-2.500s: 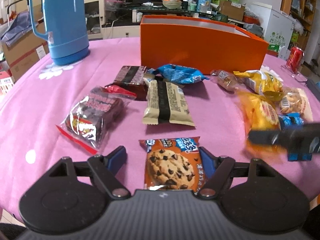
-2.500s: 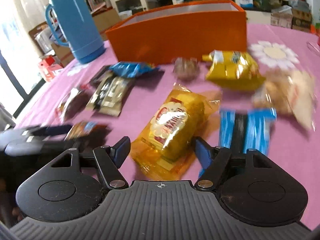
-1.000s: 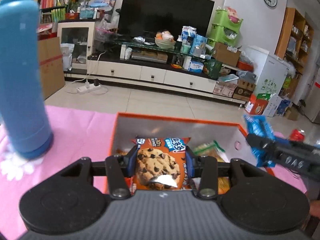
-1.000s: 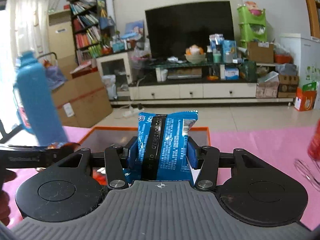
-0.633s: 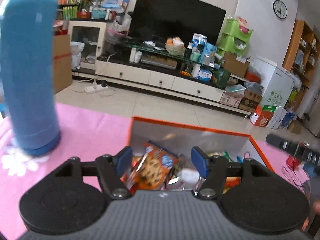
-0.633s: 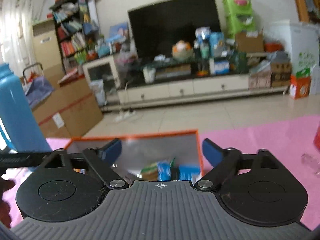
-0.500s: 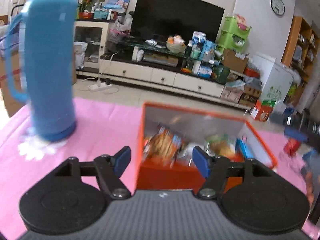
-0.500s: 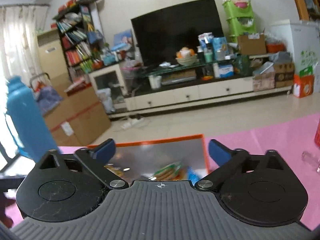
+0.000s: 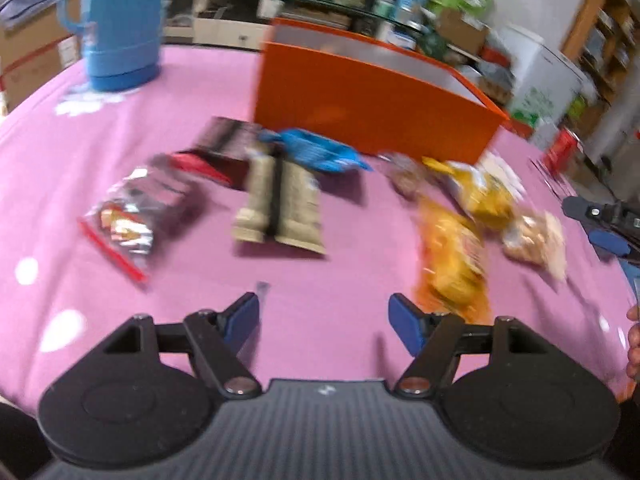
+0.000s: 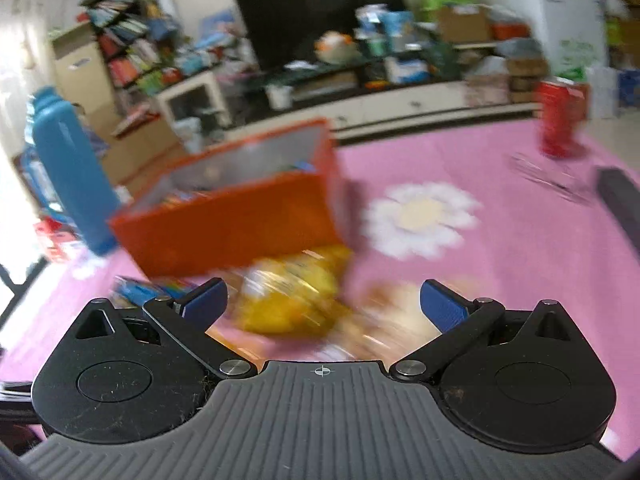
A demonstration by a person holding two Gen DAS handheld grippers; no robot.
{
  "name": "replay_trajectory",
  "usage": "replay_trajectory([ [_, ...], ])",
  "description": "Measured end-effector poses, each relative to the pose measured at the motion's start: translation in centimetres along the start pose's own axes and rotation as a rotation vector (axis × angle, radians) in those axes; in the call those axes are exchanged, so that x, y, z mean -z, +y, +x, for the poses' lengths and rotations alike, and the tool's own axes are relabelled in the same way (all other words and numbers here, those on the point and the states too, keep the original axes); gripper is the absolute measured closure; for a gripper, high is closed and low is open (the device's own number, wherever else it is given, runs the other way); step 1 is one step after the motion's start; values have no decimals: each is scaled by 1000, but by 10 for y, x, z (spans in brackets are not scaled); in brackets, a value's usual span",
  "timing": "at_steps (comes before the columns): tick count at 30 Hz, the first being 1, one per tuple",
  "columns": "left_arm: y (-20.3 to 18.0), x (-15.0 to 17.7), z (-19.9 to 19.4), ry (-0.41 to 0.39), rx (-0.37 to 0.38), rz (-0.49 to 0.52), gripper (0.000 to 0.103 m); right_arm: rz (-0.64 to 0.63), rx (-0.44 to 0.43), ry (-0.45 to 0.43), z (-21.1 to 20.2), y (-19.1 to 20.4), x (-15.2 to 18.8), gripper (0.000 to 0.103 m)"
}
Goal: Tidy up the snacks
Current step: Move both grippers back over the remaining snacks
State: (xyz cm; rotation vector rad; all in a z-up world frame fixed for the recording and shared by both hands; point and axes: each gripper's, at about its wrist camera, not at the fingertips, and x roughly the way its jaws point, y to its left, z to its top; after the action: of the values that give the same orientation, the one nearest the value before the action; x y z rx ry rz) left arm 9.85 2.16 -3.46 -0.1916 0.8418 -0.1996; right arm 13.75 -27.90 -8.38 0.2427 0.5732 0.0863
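Note:
An orange box (image 9: 368, 92) stands at the back of the pink table (image 9: 340, 292), with snack packs inside it in the right wrist view (image 10: 240, 216). Several packs lie in front of it: a beige pack (image 9: 280, 204), a blue pack (image 9: 320, 152), a dark pack (image 9: 228, 148), a clear red-edged bag (image 9: 128, 216), an orange pack (image 9: 456, 256), a yellow pack (image 9: 476, 188) and a pale biscuit pack (image 9: 536, 236). My left gripper (image 9: 324, 320) hangs over bare cloth, its jaws opening with nothing between them. My right gripper (image 10: 322, 304) is open above the yellow pack (image 10: 292, 296).
A tall blue thermos (image 9: 120, 20) stands at the back left. A red can (image 10: 560, 120) stands at the back right beside a clear holder. A dark flat object (image 10: 620, 204) lies at the table's right edge. The right gripper's fingers (image 9: 600, 224) show at the left view's right side.
Both grippers let their packs fall into the orange box, opened, and pulled back and down from it to the loose snacks on the table.

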Motion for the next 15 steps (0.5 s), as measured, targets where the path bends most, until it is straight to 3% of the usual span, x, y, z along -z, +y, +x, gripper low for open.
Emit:
replay_trajectory([
  [6, -49, -3, 6, -23, 19, 124, 30, 0, 119, 18, -9, -46, 15, 9],
  [12, -87, -26, 34, -63, 10, 195, 25, 76, 55, 48, 14, -52, 8, 9],
  [15, -99, -30, 55, -61, -23, 245, 23, 77, 82, 79, 36, -38, 4, 9],
])
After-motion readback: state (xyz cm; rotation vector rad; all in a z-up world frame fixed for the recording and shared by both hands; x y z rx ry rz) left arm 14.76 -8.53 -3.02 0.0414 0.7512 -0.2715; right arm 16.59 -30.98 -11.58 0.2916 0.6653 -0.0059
